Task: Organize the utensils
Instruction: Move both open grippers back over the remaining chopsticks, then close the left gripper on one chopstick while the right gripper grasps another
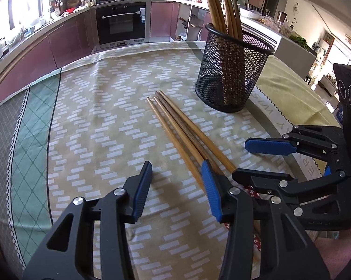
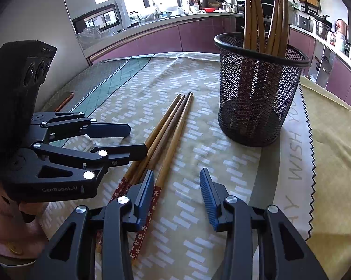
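Three wooden chopsticks (image 1: 175,126) with red flowered ends lie side by side on the tablecloth; they also show in the right wrist view (image 2: 168,126). A black mesh holder (image 1: 231,70) stands upright behind them with several chopsticks in it; it also shows in the right wrist view (image 2: 257,91). My left gripper (image 1: 176,184) is open, low over the cloth, its right finger over the chopsticks' thick ends. My right gripper (image 2: 176,196) is open, its left finger over the flowered ends. Each gripper shows in the other's view, the right one (image 1: 252,161) and the left one (image 2: 138,137).
A patterned cloth (image 1: 100,121) covers the table, with a yellow-green cloth (image 2: 334,140) at the right. Kitchen counters and an oven (image 1: 121,23) stand beyond the table's far edge.
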`<state>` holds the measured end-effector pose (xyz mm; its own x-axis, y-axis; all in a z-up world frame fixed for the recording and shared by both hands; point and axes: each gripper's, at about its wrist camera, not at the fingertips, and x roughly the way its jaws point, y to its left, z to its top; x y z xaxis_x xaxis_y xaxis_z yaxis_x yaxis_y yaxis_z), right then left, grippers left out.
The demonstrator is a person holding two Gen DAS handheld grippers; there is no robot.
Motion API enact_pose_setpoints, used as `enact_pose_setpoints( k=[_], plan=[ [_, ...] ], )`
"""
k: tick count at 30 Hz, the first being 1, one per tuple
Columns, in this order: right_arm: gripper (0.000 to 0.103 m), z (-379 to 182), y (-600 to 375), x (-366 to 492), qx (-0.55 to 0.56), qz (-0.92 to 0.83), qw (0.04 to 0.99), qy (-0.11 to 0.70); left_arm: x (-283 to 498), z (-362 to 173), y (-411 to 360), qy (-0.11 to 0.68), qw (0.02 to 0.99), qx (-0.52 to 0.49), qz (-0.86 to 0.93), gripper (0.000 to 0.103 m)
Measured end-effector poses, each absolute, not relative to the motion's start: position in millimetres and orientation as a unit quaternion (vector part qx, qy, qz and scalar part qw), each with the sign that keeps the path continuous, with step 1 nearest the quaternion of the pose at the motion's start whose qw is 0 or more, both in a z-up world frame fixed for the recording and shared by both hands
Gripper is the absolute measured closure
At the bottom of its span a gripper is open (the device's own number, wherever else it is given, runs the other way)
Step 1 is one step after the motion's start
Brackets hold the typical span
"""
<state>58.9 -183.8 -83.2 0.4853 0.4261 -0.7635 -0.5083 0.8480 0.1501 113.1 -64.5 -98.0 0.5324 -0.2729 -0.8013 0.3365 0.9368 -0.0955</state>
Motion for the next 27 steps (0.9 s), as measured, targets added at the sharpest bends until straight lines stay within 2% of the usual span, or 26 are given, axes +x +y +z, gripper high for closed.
enact_pose_setpoints(
  k=[4,9,14,22,27],
  plan=[
    [0.065,-83.2,-183.7,59.7,-0.05,0.271,0.861,0.428,112.9,-98.0,-63.8,0.453,0.873,0.039,-0.177,0.065],
    [0.065,-83.1,-179.2,64.5,-0.055,0.268,0.861,0.428,113.9,-99.4,-58.5,0.455,0.873,0.04,-0.171,0.079],
    [0.069,-83.2,-171.1,74.0,-0.063,0.266,0.861,0.428,116.9,-98.6,-54.6,0.457,0.873,0.033,-0.167,0.084],
    [0.079,-83.6,-159.9,92.2,-0.068,0.261,0.863,0.428,124.8,-98.2,-55.4,0.457,0.875,0.034,-0.159,0.084],
    [0.089,-83.8,-159.0,98.7,-0.059,0.256,0.864,0.429,128.5,-98.8,-56.5,0.455,0.876,0.03,-0.155,0.084]
  ],
)
